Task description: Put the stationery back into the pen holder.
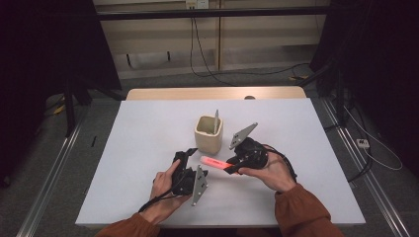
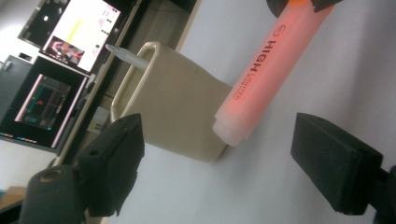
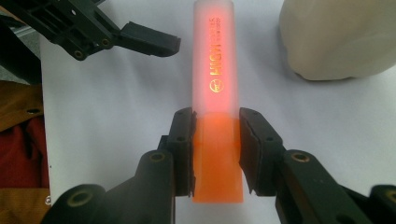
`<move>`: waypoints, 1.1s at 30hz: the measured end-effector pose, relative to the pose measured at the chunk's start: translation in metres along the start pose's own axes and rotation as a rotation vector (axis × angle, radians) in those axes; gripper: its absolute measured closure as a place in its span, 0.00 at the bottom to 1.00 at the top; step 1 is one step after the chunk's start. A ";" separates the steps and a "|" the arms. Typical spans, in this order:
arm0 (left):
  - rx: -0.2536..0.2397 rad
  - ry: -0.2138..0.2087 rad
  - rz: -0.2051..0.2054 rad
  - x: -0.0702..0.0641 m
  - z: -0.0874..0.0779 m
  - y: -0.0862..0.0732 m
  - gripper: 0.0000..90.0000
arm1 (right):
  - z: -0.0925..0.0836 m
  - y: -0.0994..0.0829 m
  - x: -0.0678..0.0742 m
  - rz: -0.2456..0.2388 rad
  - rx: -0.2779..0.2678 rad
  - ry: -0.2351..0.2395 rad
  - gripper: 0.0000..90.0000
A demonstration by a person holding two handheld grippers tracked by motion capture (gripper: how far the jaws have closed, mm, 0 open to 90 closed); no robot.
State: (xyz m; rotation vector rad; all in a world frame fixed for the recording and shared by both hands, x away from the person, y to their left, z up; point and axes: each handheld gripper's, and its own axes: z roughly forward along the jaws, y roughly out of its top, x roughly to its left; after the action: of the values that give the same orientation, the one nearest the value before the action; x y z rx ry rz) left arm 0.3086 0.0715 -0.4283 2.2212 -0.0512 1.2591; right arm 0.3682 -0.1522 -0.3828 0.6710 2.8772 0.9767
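Two tongs at the tabletop's near-middle — right gripper [image 3: 216, 140] clamps the orange highlighter [image 3: 215, 74] by its cap end; left gripper [image 2: 217, 154] stands open, its jaws flanking the highlighter's free end, untouched, beside the cream cup [image 1: 208, 133].

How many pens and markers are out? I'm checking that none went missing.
2: an orange highlighter held in the right claw above the table, and a grey pen standing in the beige holder. More could be hidden inside it.

one highlighter [image 1: 216, 163], one cup [image 1: 208, 134], one pen [image 1: 216, 120]
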 end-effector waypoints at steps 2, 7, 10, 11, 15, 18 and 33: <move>-0.004 -0.001 0.023 -0.002 0.001 0.002 0.31 | 0.002 0.002 0.001 -0.002 -0.002 0.001 0.75; 0.011 0.008 0.107 -0.009 0.002 0.006 0.45 | 0.008 0.007 0.002 -0.005 -0.003 0.013 0.75; 0.014 -0.005 0.132 -0.013 0.003 0.007 0.56 | 0.010 0.009 0.002 0.000 -0.008 0.017 0.75; -0.003 0.000 0.114 -0.016 0.004 0.007 0.57 | 0.011 0.010 0.003 0.006 -0.008 0.019 0.75; -0.003 -0.017 0.167 -0.020 0.007 0.010 0.64 | 0.013 0.010 0.003 0.010 -0.016 0.026 0.75; -0.010 -0.020 0.175 -0.022 0.008 0.013 0.69 | 0.015 0.010 0.002 0.019 -0.013 0.031 0.75; -0.045 -0.088 0.079 -0.022 0.015 0.015 0.86 | 0.011 0.001 -0.002 0.071 -0.103 0.058 0.73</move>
State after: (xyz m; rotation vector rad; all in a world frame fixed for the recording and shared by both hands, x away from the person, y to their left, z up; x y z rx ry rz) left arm 0.3036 0.0462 -0.4448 2.2539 -0.2005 1.1894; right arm 0.3724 -0.1460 -0.3908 0.7542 2.8460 1.1631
